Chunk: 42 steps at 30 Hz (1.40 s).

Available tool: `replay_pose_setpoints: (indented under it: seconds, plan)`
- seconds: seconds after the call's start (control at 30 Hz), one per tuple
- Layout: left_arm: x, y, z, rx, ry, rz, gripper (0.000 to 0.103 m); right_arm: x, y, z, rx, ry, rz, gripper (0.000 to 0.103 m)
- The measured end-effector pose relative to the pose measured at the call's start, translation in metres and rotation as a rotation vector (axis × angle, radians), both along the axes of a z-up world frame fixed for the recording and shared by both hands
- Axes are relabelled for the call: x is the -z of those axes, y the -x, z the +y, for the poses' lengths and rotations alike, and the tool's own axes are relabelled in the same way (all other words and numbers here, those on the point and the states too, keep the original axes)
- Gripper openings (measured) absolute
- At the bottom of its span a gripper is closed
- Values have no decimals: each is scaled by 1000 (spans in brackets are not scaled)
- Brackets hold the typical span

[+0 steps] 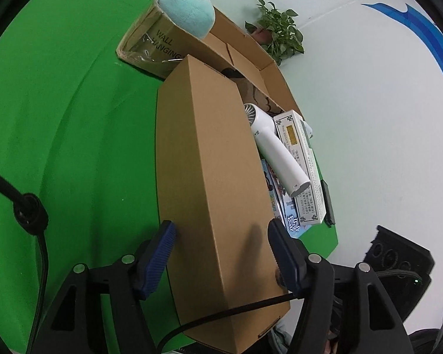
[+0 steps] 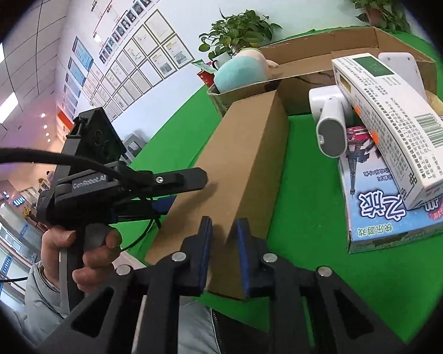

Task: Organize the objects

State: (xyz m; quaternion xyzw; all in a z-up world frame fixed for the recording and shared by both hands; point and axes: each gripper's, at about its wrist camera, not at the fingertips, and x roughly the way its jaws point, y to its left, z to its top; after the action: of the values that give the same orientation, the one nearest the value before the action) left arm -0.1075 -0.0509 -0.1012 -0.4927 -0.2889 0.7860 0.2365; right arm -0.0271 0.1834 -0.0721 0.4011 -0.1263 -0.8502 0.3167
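A long brown cardboard box [image 1: 215,183] lies on the green table [image 1: 73,147], running away from me. My left gripper [image 1: 223,253] straddles its near end, with a blue pad pressed against each side. In the right wrist view the same box [image 2: 251,162] shows its near corner edge pinched between the pads of my right gripper [image 2: 224,253], which is shut on it. The left gripper's finger [image 2: 192,178] rests on the box's left face, held by a person's hand [image 2: 88,253].
A white hair dryer [image 2: 330,124], a white printed carton [image 2: 398,124] and a blue game box [image 2: 398,206] are stacked to the right of the box. Behind stands an open carton [image 2: 354,41] holding a teal plush toy [image 2: 242,70]. Potted plants [image 2: 239,32] sit at the far edge.
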Motion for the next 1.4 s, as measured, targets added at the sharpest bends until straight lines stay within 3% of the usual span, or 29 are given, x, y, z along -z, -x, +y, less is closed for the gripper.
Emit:
replay_pose_setpoints:
  seconds: [0.07, 0.1, 0.13, 0.2, 0.43, 0.6, 0.87, 1.07, 1.17, 1.27, 1.4]
  plan:
    - [1, 1, 5, 9, -23, -3, 63, -5, -7, -6, -21, -26, 41, 49]
    - [1, 2, 9, 13, -34, -1, 63, -9, -12, -9, -31, -47, 70, 74]
    - [-1, 2, 12, 19, -44, 4, 61, -12, -17, -14, -36, -72, 103, 82]
    - [1, 6, 18, 40, -64, 10, 57, -17, -24, -22, -53, -140, 166, 82]
    - [3, 13, 50, 103, -99, 12, 57, -7, -31, -48, 5, -466, 321, 82]
    - [3, 18, 60, 107, -100, 5, 57, -2, -29, -43, 63, -561, 343, 82]
    - [6, 28, 62, 72, -80, -15, 57, 4, -13, -32, 36, -460, 226, 82]
    - [10, 38, 55, 34, -87, -29, 74, -2, 5, -6, 62, -203, 79, 81]
    - [5, 43, 50, 28, -99, -19, 74, 0, 10, 2, 61, -80, 8, 81]
    - [-7, 47, 43, 19, -108, 14, 65, 8, 17, 10, 26, 84, -103, 81]
    - [-12, 41, 32, 3, -91, 25, 62, 10, 19, 11, -2, 130, -137, 82]
